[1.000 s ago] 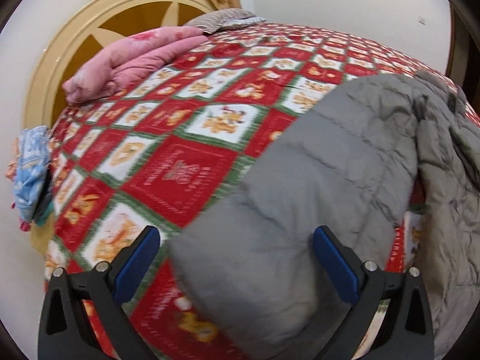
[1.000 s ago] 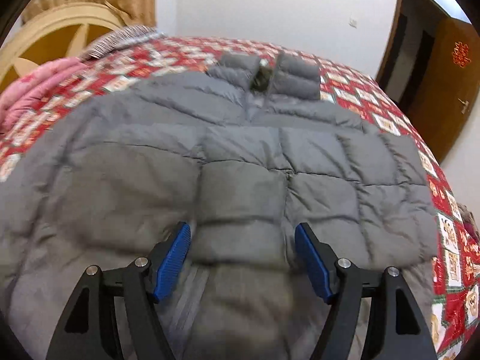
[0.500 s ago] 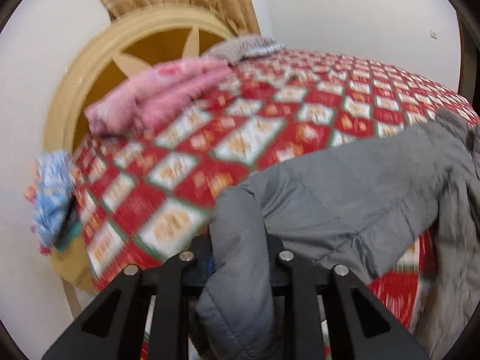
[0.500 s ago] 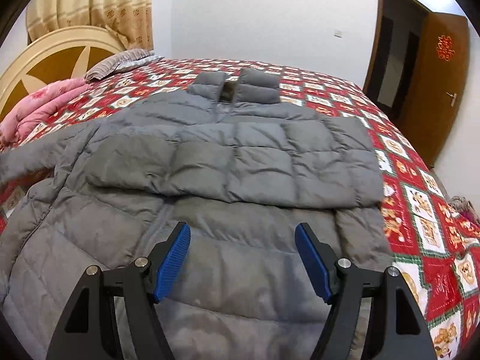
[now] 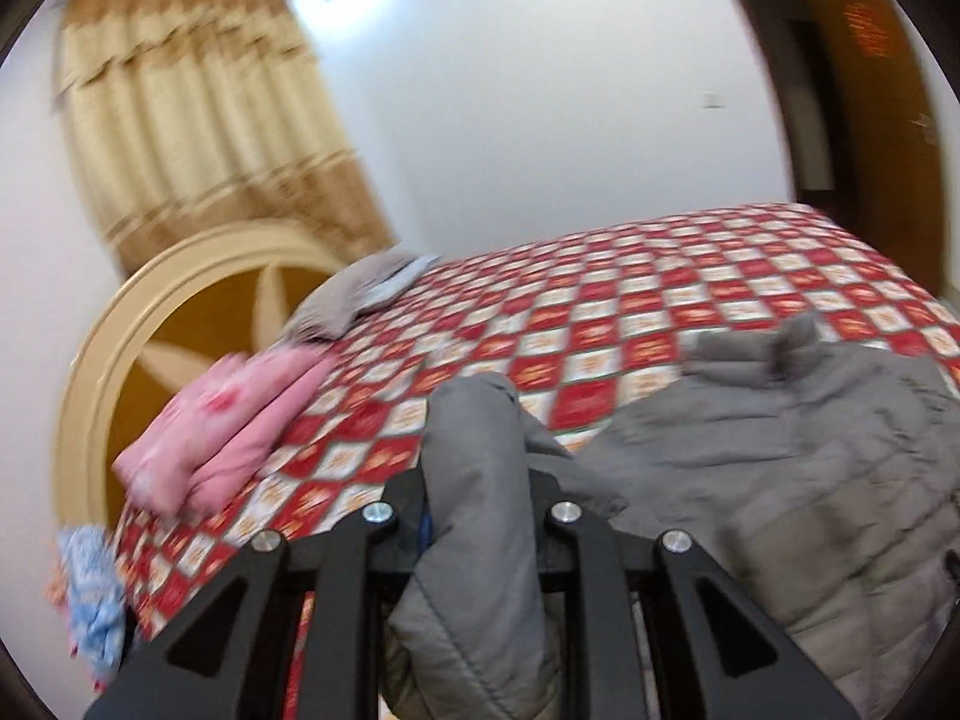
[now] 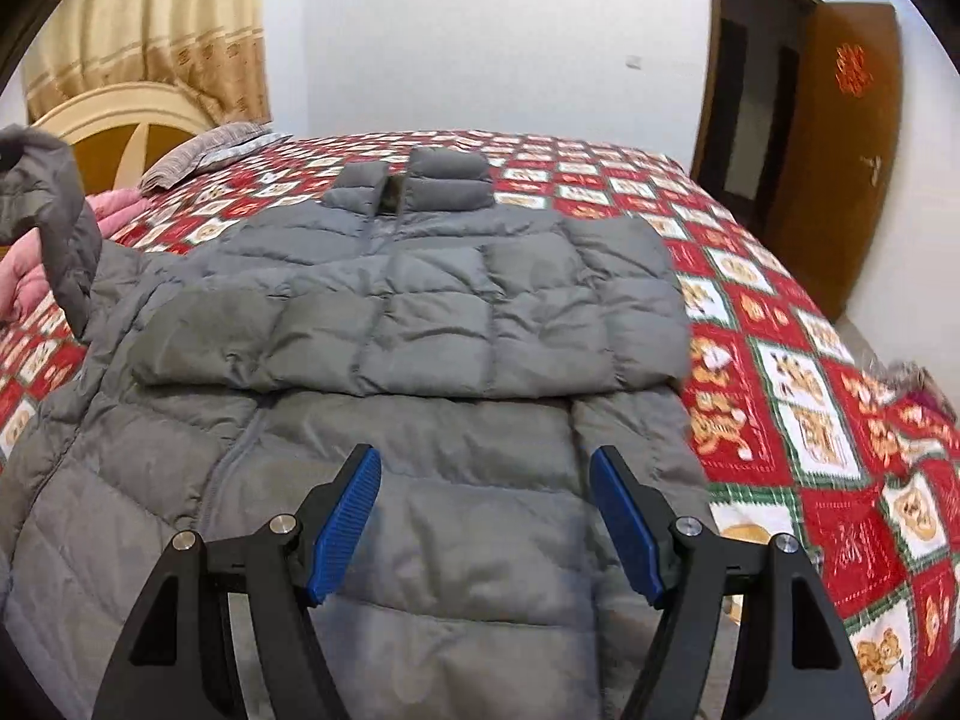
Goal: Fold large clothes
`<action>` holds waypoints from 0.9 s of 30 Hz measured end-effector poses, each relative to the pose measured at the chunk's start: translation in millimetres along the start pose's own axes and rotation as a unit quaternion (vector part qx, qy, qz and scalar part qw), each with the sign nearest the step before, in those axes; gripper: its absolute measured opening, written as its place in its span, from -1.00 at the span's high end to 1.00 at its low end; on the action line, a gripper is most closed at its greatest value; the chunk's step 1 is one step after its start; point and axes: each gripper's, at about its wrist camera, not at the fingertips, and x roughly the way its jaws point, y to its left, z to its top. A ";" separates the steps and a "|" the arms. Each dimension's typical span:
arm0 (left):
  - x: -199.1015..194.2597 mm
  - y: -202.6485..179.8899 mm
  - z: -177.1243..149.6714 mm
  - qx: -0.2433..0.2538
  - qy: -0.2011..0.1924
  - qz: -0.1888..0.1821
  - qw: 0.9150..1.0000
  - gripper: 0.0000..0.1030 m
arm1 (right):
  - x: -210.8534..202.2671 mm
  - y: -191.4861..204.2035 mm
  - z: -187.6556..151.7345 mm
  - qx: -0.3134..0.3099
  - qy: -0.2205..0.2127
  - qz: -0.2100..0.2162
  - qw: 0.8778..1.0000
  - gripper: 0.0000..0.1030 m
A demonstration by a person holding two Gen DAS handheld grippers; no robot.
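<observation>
A grey puffer jacket [image 6: 456,324] lies front up on the bed, collar at the far end, with its right sleeve folded across the chest. My left gripper [image 5: 480,516] is shut on the jacket's left sleeve [image 5: 474,468] and holds it lifted above the bed; the raised sleeve shows at the far left in the right wrist view [image 6: 60,222]. The jacket body lies to the right in the left wrist view [image 5: 780,480]. My right gripper [image 6: 486,516] is open and empty, hovering over the jacket's lower front.
The bed has a red, white and green patterned quilt [image 6: 780,360]. A folded pink blanket [image 5: 228,438] and a grey pillow [image 5: 360,294] lie near the round headboard [image 5: 120,360]. A blue cloth [image 5: 90,594] hangs at the bed's left edge. A brown door [image 6: 840,138] stands at the right.
My left gripper closed on the sleeve and has lifted it up and toward the jacket body. My right gripper, still open, has pulled back from the chest toward the hem.
</observation>
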 end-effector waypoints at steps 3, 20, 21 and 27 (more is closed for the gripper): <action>-0.1 -46.3 6.2 0.019 -0.005 -0.031 0.999 0.61 | -0.2 -7.6 -3.3 0.002 0.000 -0.008 1.000 -0.40; -26.7 -165.1 4.4 0.081 -0.056 -0.095 0.991 -1.00 | 24.2 -37.7 -20.3 0.065 0.040 0.008 0.997 -0.40; -18.6 -157.5 1.4 0.076 -0.050 -0.087 0.992 -1.00 | 23.8 -38.4 -20.3 0.066 0.039 0.010 0.997 -0.40; 32.9 -115.7 -29.1 0.051 0.006 -0.039 0.998 -1.00 | 8.5 -43.0 -4.1 0.102 0.035 0.058 0.992 -0.40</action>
